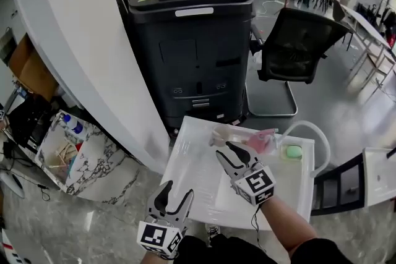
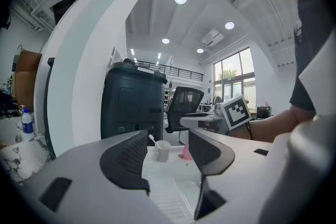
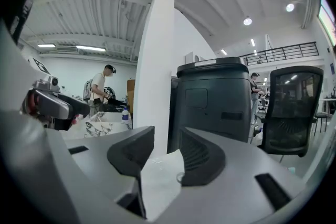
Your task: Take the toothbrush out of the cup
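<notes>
Both jaws gape empty, your left gripper (image 1: 176,192) wide and your right gripper (image 1: 224,149) narrower, while the toothbrush (image 2: 151,139) stands in the cup (image 2: 161,151), not yet lifted.

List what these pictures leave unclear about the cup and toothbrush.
- Left gripper view: toothbrush bristles too small; pink thing half hidden by left claw.
- Head view: toothbrush too small and blurred to find at the cup.
- Right gripper view: cup and toothbrush outside the frame.

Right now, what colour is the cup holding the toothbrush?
The cup is off-white, and it shows best in the left gripper view.
</notes>
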Tool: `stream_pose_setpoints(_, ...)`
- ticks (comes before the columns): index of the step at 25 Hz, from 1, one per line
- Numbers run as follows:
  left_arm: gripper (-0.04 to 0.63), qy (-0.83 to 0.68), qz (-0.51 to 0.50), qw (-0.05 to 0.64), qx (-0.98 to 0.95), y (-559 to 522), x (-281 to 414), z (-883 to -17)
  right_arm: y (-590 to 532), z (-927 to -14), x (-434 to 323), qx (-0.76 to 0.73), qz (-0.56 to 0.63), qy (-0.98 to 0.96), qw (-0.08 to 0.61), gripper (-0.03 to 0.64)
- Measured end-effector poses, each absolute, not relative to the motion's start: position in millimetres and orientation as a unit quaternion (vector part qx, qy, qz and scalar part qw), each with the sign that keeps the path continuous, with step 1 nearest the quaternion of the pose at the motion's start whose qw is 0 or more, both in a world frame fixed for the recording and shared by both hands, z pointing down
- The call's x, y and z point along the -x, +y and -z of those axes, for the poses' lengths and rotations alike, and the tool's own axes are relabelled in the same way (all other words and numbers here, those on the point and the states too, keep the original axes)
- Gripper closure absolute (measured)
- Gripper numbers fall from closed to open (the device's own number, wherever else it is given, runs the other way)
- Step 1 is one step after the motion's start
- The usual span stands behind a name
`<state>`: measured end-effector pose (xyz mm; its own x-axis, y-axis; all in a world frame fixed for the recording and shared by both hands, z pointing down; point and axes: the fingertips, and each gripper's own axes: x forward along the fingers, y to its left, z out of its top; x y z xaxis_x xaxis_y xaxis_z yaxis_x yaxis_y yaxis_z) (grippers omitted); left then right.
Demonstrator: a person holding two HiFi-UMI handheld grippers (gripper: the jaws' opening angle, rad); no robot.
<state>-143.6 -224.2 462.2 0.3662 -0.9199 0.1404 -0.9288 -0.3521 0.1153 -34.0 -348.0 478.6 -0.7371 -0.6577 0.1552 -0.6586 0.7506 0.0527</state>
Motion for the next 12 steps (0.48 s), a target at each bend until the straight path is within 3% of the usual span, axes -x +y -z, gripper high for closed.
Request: stream_pose_setpoints(12, 0.345, -0.534, -0.030, 0.093, -0.840, -258, 152, -474, -405, -530, 57, -0.359, 0.006, -0.920, 0.158, 0.457)
